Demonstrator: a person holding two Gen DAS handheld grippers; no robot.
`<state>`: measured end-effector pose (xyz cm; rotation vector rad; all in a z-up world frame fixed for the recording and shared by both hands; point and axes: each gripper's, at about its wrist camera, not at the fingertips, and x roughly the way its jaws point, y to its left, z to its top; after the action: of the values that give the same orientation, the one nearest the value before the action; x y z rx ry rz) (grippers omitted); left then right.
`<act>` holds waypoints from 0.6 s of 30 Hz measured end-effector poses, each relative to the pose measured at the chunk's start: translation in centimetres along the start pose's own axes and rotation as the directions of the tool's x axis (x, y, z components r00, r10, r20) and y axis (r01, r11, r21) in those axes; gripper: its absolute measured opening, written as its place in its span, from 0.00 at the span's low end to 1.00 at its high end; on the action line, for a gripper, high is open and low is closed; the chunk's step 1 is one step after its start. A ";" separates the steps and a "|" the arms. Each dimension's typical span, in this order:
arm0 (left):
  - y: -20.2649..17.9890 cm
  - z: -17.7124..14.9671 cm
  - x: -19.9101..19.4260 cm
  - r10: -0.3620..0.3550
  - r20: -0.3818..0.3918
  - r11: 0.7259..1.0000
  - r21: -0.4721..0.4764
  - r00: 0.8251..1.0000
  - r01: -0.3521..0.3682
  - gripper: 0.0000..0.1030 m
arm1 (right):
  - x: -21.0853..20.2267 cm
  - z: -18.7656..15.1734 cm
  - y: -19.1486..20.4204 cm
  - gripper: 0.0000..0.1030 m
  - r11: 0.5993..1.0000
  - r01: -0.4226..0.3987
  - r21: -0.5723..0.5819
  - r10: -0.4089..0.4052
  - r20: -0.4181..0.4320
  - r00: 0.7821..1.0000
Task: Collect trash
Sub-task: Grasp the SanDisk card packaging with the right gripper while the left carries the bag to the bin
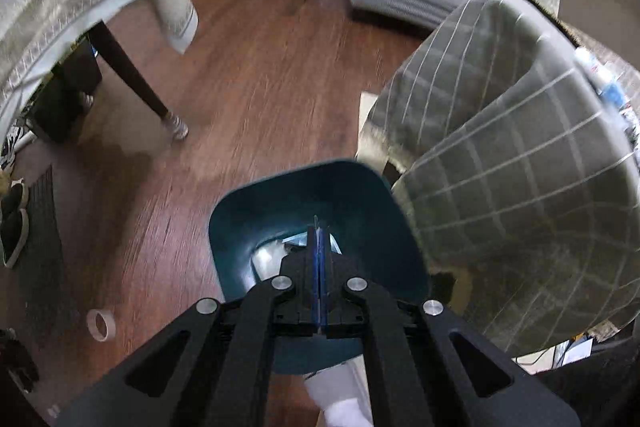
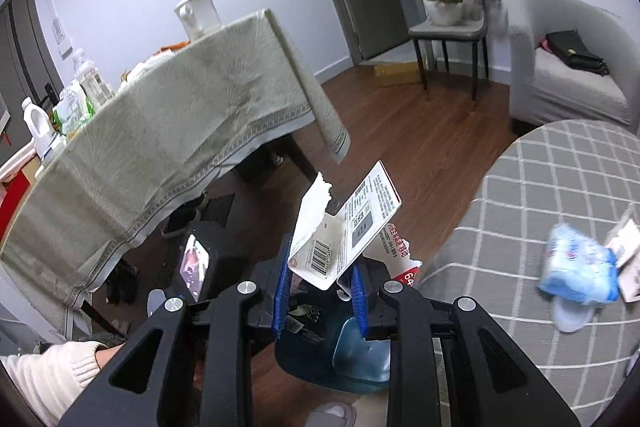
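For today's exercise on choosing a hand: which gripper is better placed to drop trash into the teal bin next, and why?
Right. The right gripper is shut on torn card packaging above the teal bin; the left gripper is shut and empty.

Both handheld tools share one build. The left gripper (image 1: 319, 239) has matte black linkage arms with elongated cut-out slots, four round silver pivot bolts in a shallow arc, and blue ribbed pads on its black fingers. The right gripper (image 2: 320, 291) shows the same black arms, silver bolts and blue ridged pads. At the lower left of the right wrist view, a cream ribbed knit sleeve (image 2: 52, 371) covers the person's arm.
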<state>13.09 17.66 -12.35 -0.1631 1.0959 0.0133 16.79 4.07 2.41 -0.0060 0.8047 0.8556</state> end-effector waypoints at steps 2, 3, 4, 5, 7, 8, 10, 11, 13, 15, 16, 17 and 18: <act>0.7 -0.4 0.7 0.009 -0.023 1.000 -0.006 1.000 -0.009 0.01 | 0.9 -0.1 0.3 0.25 1.000 -0.002 0.000 0.002 -0.018 1.000; 1.1 -0.6 0.9 0.005 -0.037 1.000 -0.013 0.999 -0.006 0.02 | 1.3 -0.2 0.5 0.26 1.000 -0.005 0.002 0.005 -0.028 1.000; 1.4 -0.8 1.3 0.001 -0.058 1.000 -0.019 0.998 -0.002 0.02 | 1.8 -0.3 0.6 0.25 1.000 -0.007 0.004 0.007 -0.039 0.999; 1.5 -0.8 1.6 0.006 -0.070 1.000 -0.020 0.997 -0.007 0.03 | 2.1 -0.3 0.7 0.25 1.000 -0.008 0.006 0.009 -0.048 0.999; 1.8 -1.1 2.0 0.021 -0.081 1.000 -0.020 0.997 -0.022 0.09 | 2.8 -0.4 0.8 0.25 1.000 -0.010 0.011 0.011 -0.065 0.998; 2.0 -1.2 2.2 0.023 -0.089 1.000 -0.019 0.996 -0.024 0.18 | 3.4 -0.6 0.9 0.25 1.000 -0.008 0.014 0.009 -0.081 0.997; 2.4 -1.4 2.3 0.016 -0.094 0.999 -0.029 0.995 -0.019 0.31 | 4.2 -0.7 1.0 0.25 1.000 -0.004 0.015 0.005 -0.103 0.995; 2.6 -1.2 2.5 0.018 -0.092 0.999 -0.032 0.996 -0.021 0.37 | 4.7 -0.8 1.0 0.25 1.000 -0.001 0.013 0.003 -0.116 0.993; 3.2 -1.2 2.0 0.014 -0.080 0.999 -0.039 0.997 -0.017 0.41 | 5.5 -1.0 1.2 0.25 1.000 0.004 0.009 -0.003 -0.136 0.991; 3.4 -1.2 1.4 0.016 -0.054 0.999 -0.047 0.998 -0.019 0.53 | 6.3 -1.3 1.2 0.25 1.000 0.007 0.007 -0.006 -0.154 0.988; 3.5 -1.1 0.9 0.013 -0.038 0.999 -0.049 0.999 -0.015 0.55 | 6.6 -1.4 1.3 0.25 1.000 0.010 0.005 -0.009 -0.163 0.987; 3.7 -0.9 0.2 0.001 -0.018 0.998 -0.055 1.000 -0.002 0.59 | 7.1 -1.6 1.3 0.25 1.000 0.017 0.005 -0.015 -0.174 0.985; 3.8 -0.8 -0.5 -0.007 0.000 0.998 -0.059 1.000 0.007 0.62 | 7.4 -1.7 1.3 0.25 1.000 0.020 0.006 -0.019 -0.180 0.984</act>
<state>11.78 21.37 -12.77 -0.2202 1.0958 0.0392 17.71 9.32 -3.11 -0.0856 0.9755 0.8416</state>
